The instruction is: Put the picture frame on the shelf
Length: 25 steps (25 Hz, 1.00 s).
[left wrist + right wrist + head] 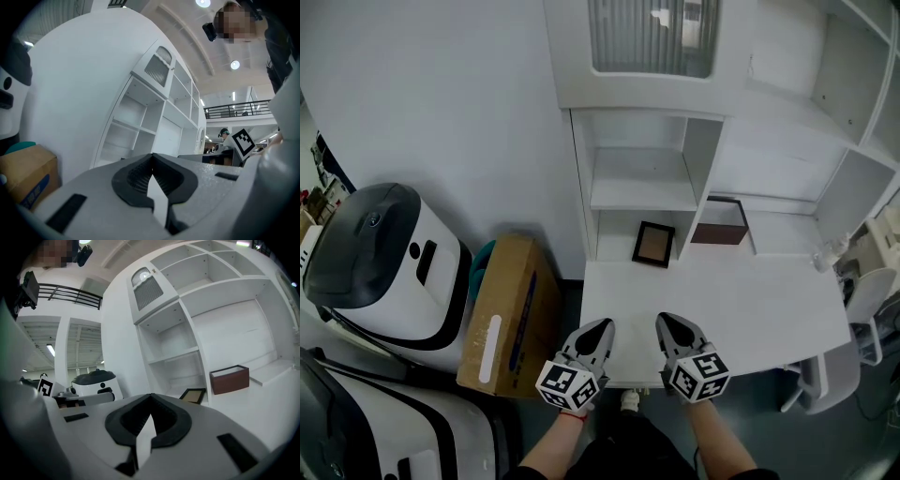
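A small dark picture frame [653, 244] with a tan inside stands leaning at the back of the white desk [750, 309], at the foot of the white shelf unit [642, 192]. The right gripper view shows the frame [192, 395] ahead, below the shelf boards [176, 355]. My left gripper [598, 328] and right gripper [668, 323] hover side by side over the desk's front edge, well short of the frame. Both are shut with nothing between the jaws. The left gripper [151, 157] points toward the shelf unit [126, 126]; the right gripper [150, 397] does too.
A brown open box [719, 223] sits on the desk right of the frame, and shows as the box [229, 378] in the right gripper view. A cardboard box [508, 314] and white rounded machines [380, 262] stand on the floor to the left. A white chair [862, 300] is at the right.
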Available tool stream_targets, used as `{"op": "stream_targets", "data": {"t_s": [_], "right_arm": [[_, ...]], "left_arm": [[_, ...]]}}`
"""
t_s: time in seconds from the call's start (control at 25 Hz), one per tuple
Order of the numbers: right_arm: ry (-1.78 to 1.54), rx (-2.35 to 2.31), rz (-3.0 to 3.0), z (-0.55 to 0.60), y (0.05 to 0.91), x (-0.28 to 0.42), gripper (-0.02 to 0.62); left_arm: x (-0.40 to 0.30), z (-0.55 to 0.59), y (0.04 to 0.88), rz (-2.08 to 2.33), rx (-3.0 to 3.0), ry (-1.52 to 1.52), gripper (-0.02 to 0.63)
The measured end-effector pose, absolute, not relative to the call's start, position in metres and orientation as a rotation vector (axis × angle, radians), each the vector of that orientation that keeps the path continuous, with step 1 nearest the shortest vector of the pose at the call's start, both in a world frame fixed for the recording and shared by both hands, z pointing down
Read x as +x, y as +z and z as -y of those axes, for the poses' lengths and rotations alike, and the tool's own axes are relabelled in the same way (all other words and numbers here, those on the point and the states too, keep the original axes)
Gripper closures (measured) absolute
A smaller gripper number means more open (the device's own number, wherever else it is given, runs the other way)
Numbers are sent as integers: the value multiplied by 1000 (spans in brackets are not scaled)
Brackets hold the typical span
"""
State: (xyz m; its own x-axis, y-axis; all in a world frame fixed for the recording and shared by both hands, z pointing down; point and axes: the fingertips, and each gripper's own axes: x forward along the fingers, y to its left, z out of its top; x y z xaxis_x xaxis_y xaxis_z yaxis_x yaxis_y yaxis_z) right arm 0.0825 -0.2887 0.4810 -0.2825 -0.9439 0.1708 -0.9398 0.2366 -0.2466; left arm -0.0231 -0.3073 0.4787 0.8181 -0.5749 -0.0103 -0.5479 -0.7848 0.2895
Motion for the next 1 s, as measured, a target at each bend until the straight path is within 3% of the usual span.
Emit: {"op": "stream_targets", "data": {"t_s": [1.0], "right_arm": [[-329,-1966,-2356,152,447,89,592]], "left_arm": [[-75,207,454,924,2758,-170,600]]}}
